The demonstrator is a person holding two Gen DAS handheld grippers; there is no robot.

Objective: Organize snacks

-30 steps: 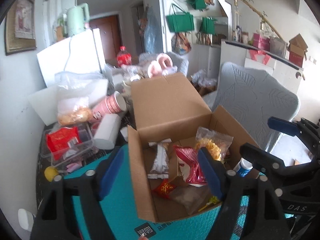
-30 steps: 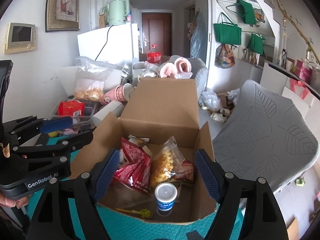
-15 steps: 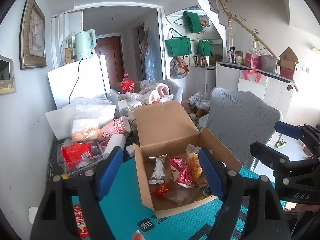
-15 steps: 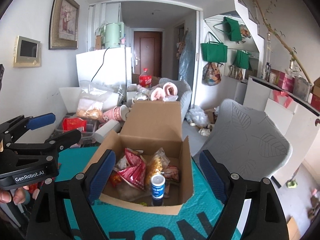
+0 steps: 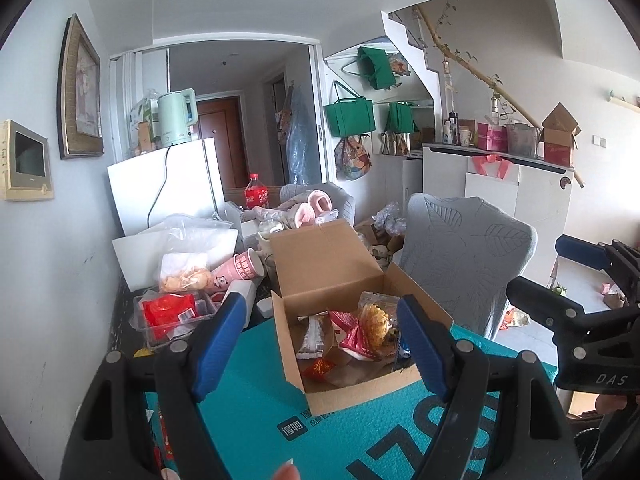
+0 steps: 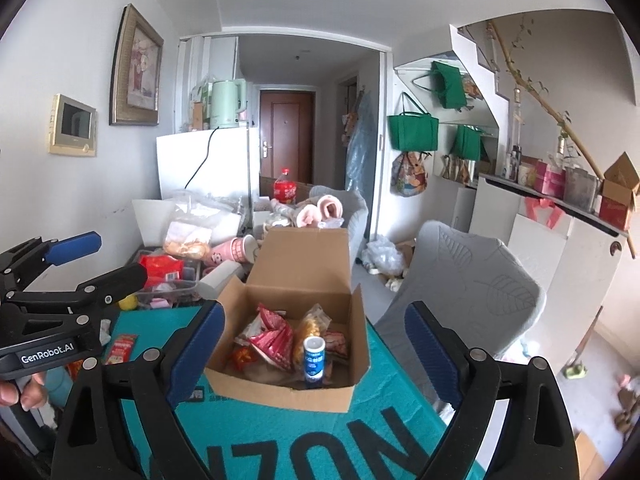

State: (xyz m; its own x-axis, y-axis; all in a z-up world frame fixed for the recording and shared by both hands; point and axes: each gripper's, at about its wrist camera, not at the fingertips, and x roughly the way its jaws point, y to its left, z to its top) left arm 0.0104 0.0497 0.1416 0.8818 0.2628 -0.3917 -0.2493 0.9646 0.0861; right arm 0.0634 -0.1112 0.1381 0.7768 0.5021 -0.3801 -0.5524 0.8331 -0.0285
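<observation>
An open cardboard box [image 5: 328,394] [image 6: 280,390] stands on the teal mat [image 5: 256,420] [image 6: 280,432]. In it lie a red snack bag [image 5: 354,334] [image 6: 276,338], a yellow snack bag [image 5: 376,318] [image 6: 310,326], a clear wrapped bar [image 5: 314,336] and an upright small blue and white bottle [image 6: 314,364]. My left gripper [image 5: 320,344] is open and empty, held back from and above the box. My right gripper [image 6: 314,352] is open and empty, also back from the box. Each gripper shows at the edge of the other's view.
Left of the box are a clear tray with a red packet [image 5: 168,310] [image 6: 164,268], pink paper cups [image 5: 240,268], a bag of snacks [image 5: 184,276] and a white fridge [image 5: 160,188]. A grey chair [image 5: 468,252] [image 6: 472,292] stands right of the table. A red packet [image 6: 120,348] lies on the mat.
Both grippers have pulled back and up from the box, so it looks smaller and lower in both views. Nothing in the box has moved. Both stay open.
</observation>
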